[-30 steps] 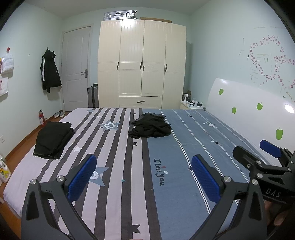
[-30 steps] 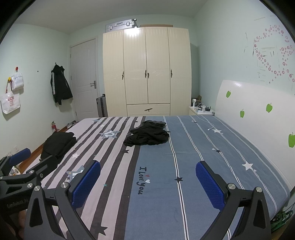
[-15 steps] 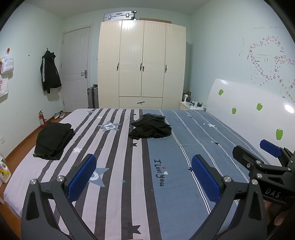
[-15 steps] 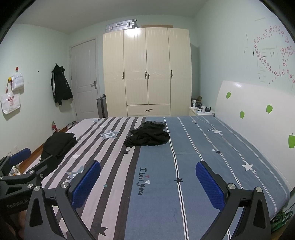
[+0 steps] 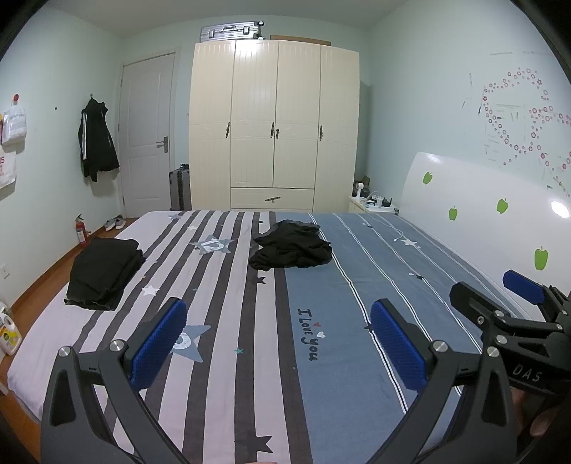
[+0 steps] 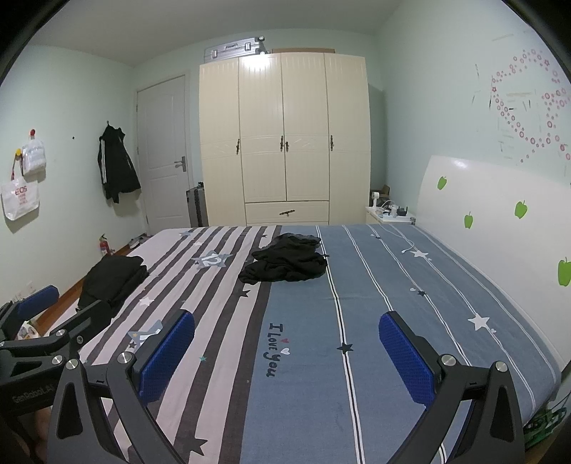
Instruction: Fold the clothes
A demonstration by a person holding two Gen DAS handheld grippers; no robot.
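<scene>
Left wrist view: left gripper point(image 5: 274, 339) jaws wide, empty, above the bed point(image 5: 321, 392); right gripper point(image 6: 285, 353) likewise wide and empty. Crumpled black garment point(image 5: 291, 250) lies mid-bed, well ahead; folded stack point(image 5: 103, 273) near the left edge. Nothing has shifted since the earlier frames.

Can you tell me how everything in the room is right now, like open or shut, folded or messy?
Left gripper: open, holding nothing.
Right gripper: open, holding nothing.
Black clothes pile: crumpled, unfolded, mid-bed.
Folded black clothes: stacked neatly by the bed's edge.
Wardrobe: doors and drawer shut.
Door: shut.
Jacket: hanging on the wall.
Suitcase: lying flat atop the wardrobe.
</scene>
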